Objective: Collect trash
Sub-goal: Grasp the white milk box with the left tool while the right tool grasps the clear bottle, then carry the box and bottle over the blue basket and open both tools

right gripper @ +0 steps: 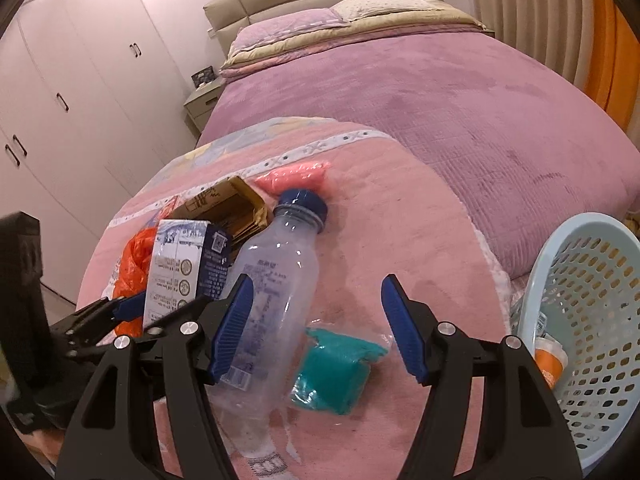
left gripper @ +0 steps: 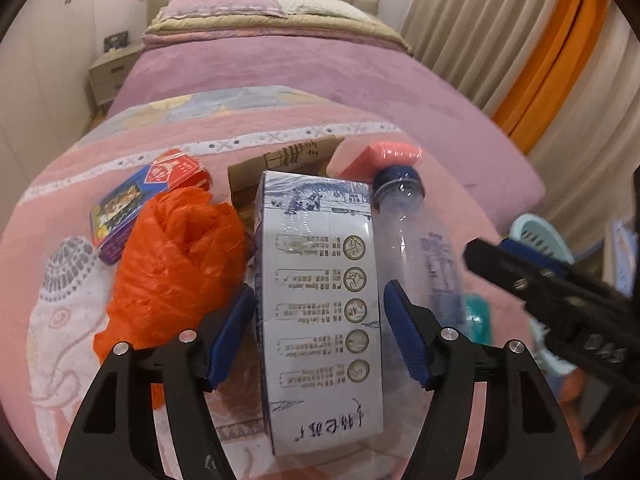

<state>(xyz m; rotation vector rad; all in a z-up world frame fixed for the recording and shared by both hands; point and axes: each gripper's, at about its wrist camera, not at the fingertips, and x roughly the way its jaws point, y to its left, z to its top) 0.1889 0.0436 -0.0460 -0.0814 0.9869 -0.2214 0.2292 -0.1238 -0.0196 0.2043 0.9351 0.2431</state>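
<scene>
Two grippers over a heap of trash at the foot edge of the bed

The left gripper (left gripper: 320,312) straddles the white-and-blue printed cardboard milk carton (left gripper: 320,304) with its blue pads (left gripper: 404,332) standing just off both sides, so nothing is gripped yet; if it closes off-centre I'd expect the carton to twist and nudge the clear plastic bottle with the dark blue cap (right gripper: 276,280) lying against it. The right gripper (right gripper: 318,326) hangs open and empty over the pink blanket (right gripper: 400,240), its left pad across the bottle, the teal block in clear wrap (right gripper: 336,372) between its fingers. Closing there could pinch both at once. The crumpled orange plastic bag (left gripper: 176,268) may snag too. The pale blue perforated plastic basket (right gripper: 592,320) leans off the blanket's right edge, so a careless drop could miss it
</scene>
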